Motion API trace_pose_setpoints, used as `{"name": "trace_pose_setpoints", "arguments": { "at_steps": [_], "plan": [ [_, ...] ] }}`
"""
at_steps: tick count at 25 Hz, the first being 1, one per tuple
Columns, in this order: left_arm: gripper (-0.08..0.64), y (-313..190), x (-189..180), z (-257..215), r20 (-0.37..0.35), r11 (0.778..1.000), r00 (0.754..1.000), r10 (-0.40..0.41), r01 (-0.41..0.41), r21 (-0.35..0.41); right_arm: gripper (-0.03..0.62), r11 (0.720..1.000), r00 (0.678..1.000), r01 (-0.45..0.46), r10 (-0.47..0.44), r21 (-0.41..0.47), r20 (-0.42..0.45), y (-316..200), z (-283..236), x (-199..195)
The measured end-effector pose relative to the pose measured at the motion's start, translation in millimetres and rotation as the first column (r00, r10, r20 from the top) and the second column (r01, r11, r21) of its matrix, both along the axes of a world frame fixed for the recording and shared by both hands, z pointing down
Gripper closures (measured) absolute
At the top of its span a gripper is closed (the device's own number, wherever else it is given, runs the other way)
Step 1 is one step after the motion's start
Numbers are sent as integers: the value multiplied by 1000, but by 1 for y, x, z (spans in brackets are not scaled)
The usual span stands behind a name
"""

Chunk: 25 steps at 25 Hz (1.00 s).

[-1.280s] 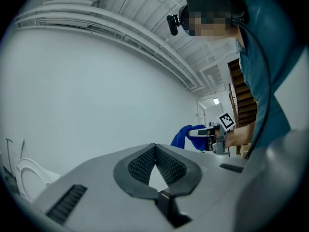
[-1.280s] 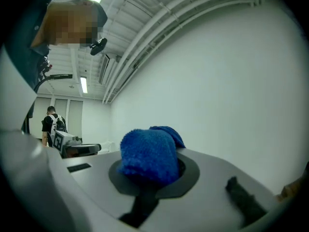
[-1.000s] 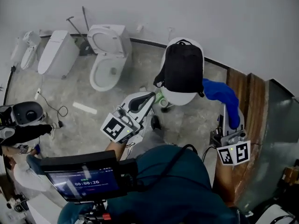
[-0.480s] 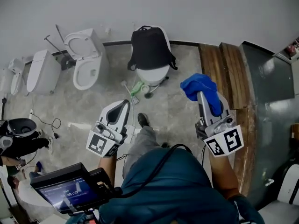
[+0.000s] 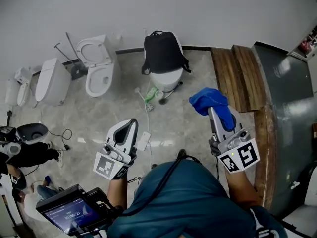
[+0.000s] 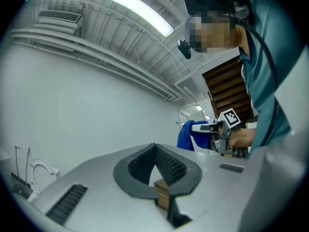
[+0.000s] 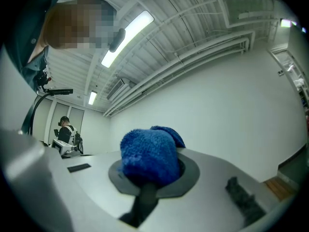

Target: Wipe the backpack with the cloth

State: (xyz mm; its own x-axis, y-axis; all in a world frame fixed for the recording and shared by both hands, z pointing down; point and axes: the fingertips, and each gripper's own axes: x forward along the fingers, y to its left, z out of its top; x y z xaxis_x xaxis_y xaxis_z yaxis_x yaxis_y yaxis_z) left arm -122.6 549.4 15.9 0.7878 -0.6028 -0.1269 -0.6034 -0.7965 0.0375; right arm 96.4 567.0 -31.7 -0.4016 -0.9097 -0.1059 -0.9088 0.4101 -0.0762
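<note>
A black backpack (image 5: 163, 53) stands upright on a white toilet (image 5: 166, 79) against the far wall in the head view. My right gripper (image 5: 216, 112) is shut on a blue cloth (image 5: 210, 102), held well short of the backpack and to its right. In the right gripper view the cloth (image 7: 147, 156) bulges out of the jaws and hides the fingertips. My left gripper (image 5: 131, 124) is lower left of the backpack with its jaws shut on nothing; its tips (image 6: 155, 147) meet in the left gripper view, where the cloth (image 6: 186, 135) also shows.
Two more white toilets (image 5: 99, 67) (image 5: 52, 81) stand along the wall to the left. Wooden planks (image 5: 237, 78) and a grey panel (image 5: 290, 103) lie to the right. A green item (image 5: 151, 94) lies on the floor below the backpack. A person (image 5: 25, 150) crouches at the far left.
A second ago the cloth was beside the backpack's right side. Both grippers have since drawn back from it, and the backpack now sits farther off at the top of the view.
</note>
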Motion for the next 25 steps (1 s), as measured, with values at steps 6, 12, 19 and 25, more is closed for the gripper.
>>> {"name": "trace_pose_setpoints", "arguments": {
  "at_steps": [6,12,19,25],
  "plan": [
    [557,37,-38,-1,-5,998,998,65,-65,-14,574,998,998,-64,64,-17,-2,39,4,-35],
    [557,71,-83,9,-10,992,992,127,-127,-27,573,992,992,-125,125,-5,5,81,0,-74],
    [557,105,-98,6,-14,986,986,164,-164,-3,574,989,989,-145,144,-16,-44,126,2,-97],
    [557,123,-91,5,-11,990,990,144,-144,-10,574,991,990,-132,131,-23,-42,141,0,-88]
  ]
}}
